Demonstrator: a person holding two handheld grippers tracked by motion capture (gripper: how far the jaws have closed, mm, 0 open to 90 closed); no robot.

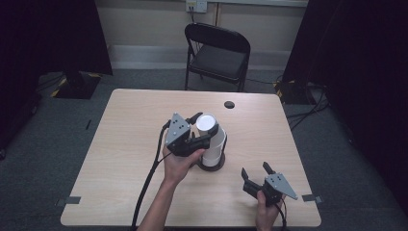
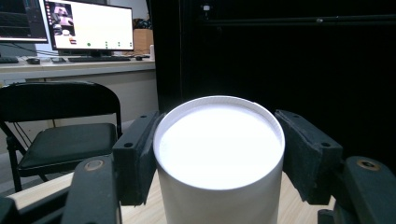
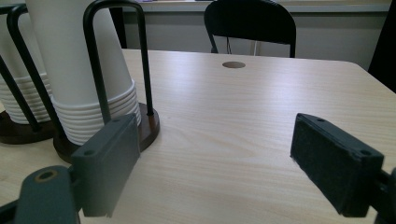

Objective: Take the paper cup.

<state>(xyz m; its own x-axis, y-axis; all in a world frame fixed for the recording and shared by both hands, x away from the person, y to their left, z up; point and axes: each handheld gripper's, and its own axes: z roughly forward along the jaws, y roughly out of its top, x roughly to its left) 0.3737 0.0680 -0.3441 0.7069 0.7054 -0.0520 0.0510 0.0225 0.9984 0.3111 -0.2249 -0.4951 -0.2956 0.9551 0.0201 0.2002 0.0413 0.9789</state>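
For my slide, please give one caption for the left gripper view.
Left tool straddling the top white cup, folding chair behind.

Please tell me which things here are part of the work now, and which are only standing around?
In use: left claw, around the top of the cup stack; cup holder; table.
Idle: right claw, open and apart from the cups; chair; monitor; keyboard.

A light wooden table (image 1: 125,144) with rounded corners has a round cable hole (image 1: 229,104) near its far edge. Right of its middle stands a dark round holder base (image 1: 215,166) bearing a stack of white paper cups (image 1: 211,139).
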